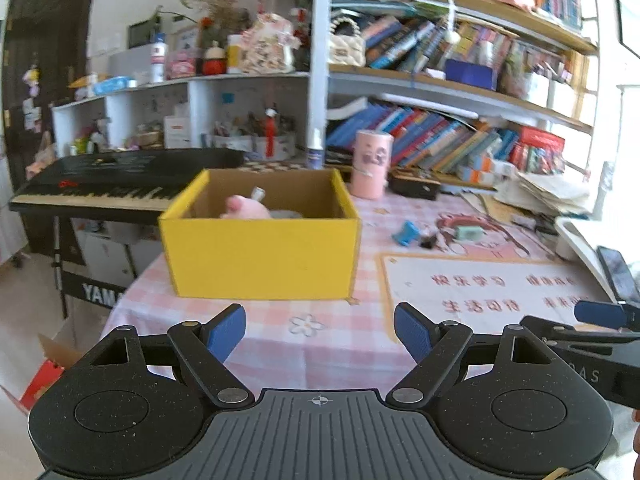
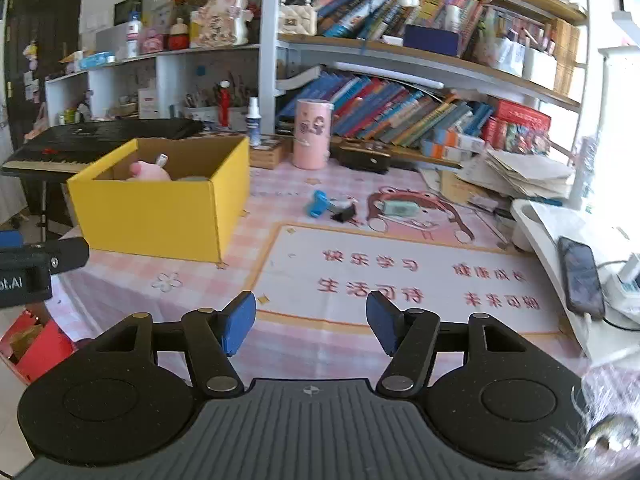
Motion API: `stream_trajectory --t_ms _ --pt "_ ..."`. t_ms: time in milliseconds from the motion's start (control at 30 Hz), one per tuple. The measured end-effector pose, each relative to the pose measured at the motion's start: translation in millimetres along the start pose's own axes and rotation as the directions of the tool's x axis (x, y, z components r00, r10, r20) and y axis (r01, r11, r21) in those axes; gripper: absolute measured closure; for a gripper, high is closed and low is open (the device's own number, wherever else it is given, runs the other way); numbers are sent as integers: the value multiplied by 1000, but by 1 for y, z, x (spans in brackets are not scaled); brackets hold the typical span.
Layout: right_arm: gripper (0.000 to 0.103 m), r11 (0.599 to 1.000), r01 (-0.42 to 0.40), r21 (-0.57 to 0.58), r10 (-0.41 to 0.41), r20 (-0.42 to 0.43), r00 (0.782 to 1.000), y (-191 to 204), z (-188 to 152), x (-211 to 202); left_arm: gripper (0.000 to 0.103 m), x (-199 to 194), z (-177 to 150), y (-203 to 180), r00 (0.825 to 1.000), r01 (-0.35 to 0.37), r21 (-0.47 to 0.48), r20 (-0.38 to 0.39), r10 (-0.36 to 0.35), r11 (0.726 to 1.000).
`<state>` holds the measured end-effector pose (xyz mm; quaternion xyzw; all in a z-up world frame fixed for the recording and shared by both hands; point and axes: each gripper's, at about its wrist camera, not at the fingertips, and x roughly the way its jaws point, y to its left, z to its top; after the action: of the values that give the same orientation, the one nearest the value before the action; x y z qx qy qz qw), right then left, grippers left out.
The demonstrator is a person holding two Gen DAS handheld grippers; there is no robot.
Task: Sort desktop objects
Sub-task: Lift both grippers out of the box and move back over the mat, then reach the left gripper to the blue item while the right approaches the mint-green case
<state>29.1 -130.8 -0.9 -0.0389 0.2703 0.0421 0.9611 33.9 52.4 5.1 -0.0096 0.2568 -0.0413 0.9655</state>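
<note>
While both of our tools hang above the pink checked tablecloth (image 2: 120, 280), we hold nothing in either: our left gripper (image 1: 320, 334) has its blue pads spread wide over a flower print, and our right gripper (image 2: 311, 320) is likewise parted, over the printed mat (image 2: 400, 280) with red characters. Ahead of us sits the yellow cardboard box (image 1: 260, 256), open at the top, with a pink plush toy (image 1: 244, 208) and a small silver-capped item (we cannot tell what it is) showing above its front wall. Farther back on the mat, well apart from the box, we see three loose things close together: a blue piece (image 2: 318, 203), a black binder clip (image 2: 344, 213) just beside it, and a pale green rectangular item (image 2: 400, 208) lying on the cartoon figure. Behind them a pink cylinder (image 2: 312, 134) stands upright near the bookshelf (image 2: 400, 56). At our right a phone (image 2: 580, 276) rests on a white tray (image 2: 540, 224). A black keyboard (image 1: 100, 184) sits behind the box.
</note>
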Motion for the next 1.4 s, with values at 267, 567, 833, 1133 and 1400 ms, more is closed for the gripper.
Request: stream_trajectory --t_ms 267,567,833,1133,1400 --pt "41 996 77 49 -76 -22 997 -21 -6 -3 20 14 0 -23 995 94 48 -30 -93 994" --pt "40 986 145 77 -141 -51 989 -48 -7 1 20 35 3 -54 981 186 92 -69 -180 978" --pt "38 974 198 110 -191 -69 979 -70 -1 13 20 55 10 -75 968 245 117 -82 -236 962" --pt "37 968 215 131 -203 -101 974 -92 4 37 20 81 17 -95 964 261 145 -96 -249 954" --pt "36 971 202 131 -184 -134 974 -113 12 71 21 112 27 -116 965 251 137 -119 -235 958"
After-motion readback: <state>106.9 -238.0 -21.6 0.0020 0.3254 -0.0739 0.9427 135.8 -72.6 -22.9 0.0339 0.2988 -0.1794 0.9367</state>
